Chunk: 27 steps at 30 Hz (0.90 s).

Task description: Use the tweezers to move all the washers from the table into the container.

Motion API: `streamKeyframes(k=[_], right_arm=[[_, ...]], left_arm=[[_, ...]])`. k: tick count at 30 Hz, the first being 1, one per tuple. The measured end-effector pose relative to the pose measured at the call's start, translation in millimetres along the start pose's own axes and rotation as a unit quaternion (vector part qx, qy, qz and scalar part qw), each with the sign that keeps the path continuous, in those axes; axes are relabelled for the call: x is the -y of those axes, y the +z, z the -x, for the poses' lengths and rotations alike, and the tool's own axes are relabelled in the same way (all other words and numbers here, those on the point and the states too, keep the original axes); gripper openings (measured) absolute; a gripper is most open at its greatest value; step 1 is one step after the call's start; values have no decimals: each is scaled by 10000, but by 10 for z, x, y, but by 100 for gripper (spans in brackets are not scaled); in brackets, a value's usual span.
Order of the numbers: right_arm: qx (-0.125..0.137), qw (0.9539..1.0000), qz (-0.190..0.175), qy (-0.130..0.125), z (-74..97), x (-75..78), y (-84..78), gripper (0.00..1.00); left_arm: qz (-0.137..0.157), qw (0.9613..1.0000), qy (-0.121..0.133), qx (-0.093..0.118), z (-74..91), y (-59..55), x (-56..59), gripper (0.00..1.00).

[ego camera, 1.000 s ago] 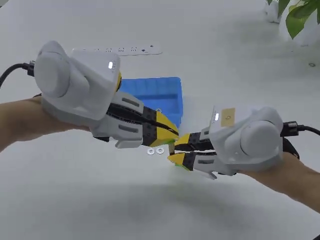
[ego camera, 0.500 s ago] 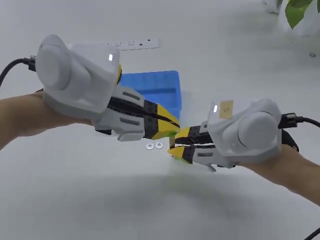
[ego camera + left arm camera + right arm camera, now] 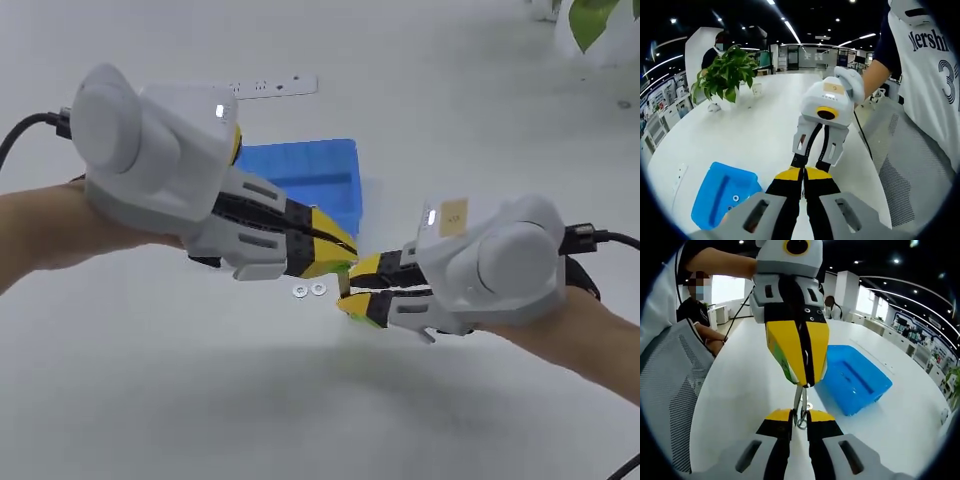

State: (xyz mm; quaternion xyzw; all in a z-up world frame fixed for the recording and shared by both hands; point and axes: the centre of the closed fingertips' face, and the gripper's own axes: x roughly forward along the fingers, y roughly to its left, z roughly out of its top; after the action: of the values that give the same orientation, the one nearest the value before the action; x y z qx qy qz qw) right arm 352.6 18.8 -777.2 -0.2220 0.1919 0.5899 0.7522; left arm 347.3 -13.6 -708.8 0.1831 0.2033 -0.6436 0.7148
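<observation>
My left gripper (image 3: 345, 258) sits at the upper left of the head view with its yellow jaws pressed together. In the right gripper view the tweezers (image 3: 800, 401) stick out of its tip, so I take it to be clamped on them. My right gripper (image 3: 343, 292) faces it tip to tip from the right of the frame. Its jaws are drawn in to a narrow slot with the tweezers' legs standing in it, but I cannot tell whether its pads actually bear on them. The two washers (image 3: 309, 290) lie side by side on the table (image 3: 300, 400), just left of both tips at the centre of the frame. The blue container (image 3: 349, 185) is near, above them, and what looks like one washer (image 3: 735, 198) lies inside it. To do this step well, I think I must settle the tweezers first: one firm hold high on the legs, with the points free and aimed down at the nearer washer. The other gripper should release only once that hold is sure. Then I should come in shallow so a point slides under the rim, since flat washers on a smooth top will likely skate.
</observation>
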Motion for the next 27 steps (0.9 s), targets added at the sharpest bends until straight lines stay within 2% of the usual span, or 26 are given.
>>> streamKeyframes(k=[16,22,27], right_arm=[[73,10000,-34,50,-32,-2,17,11],[82,10000,42,-18,-29,-29,18,10],[79,10000,35,-41,-22,-40,38,10]], left_arm=[[118,9999,-83,13,-18,6,-15,5],[9,9997,-212,-137,-8,-4,56,5],[-9,9997,-182,-183,-3,18,54,5]])
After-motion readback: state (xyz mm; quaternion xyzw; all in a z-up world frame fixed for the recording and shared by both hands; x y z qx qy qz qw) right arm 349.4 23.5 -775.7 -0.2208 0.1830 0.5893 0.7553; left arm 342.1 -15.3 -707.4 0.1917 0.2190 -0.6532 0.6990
